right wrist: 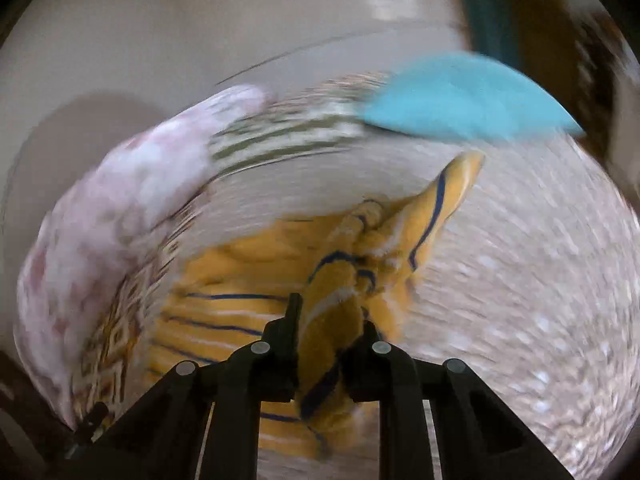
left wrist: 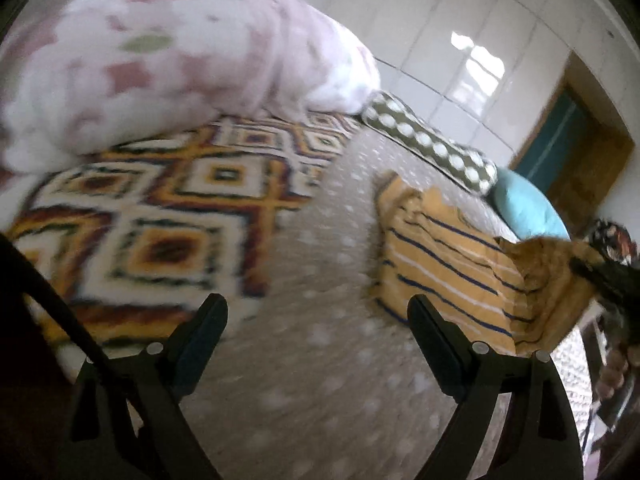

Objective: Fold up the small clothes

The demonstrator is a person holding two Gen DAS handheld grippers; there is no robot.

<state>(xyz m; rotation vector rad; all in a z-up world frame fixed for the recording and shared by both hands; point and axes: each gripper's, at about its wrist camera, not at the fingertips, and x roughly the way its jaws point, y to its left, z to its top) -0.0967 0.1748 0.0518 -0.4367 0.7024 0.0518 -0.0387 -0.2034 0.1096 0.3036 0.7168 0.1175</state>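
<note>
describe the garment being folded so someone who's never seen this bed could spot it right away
Start at the bed's grey white-dotted cover. On it, right of the diamond-patterned blanket and in front of the turquoise pillow, lies the small orange garment. Its thin navy and white stripes set it apart, and the right gripper pinches a bunched edge of it.

Bare dotted grey bedsheet [left wrist: 320, 360] is lying open ahead of the left claw [left wrist: 316, 320]; a diamond-patterned woolly blanket [left wrist: 168, 216] and bulky pink-blotched white duvet [left wrist: 160, 52] are crowding its far left, a striped yellow garment [left wrist: 448, 272] its right.
</note>
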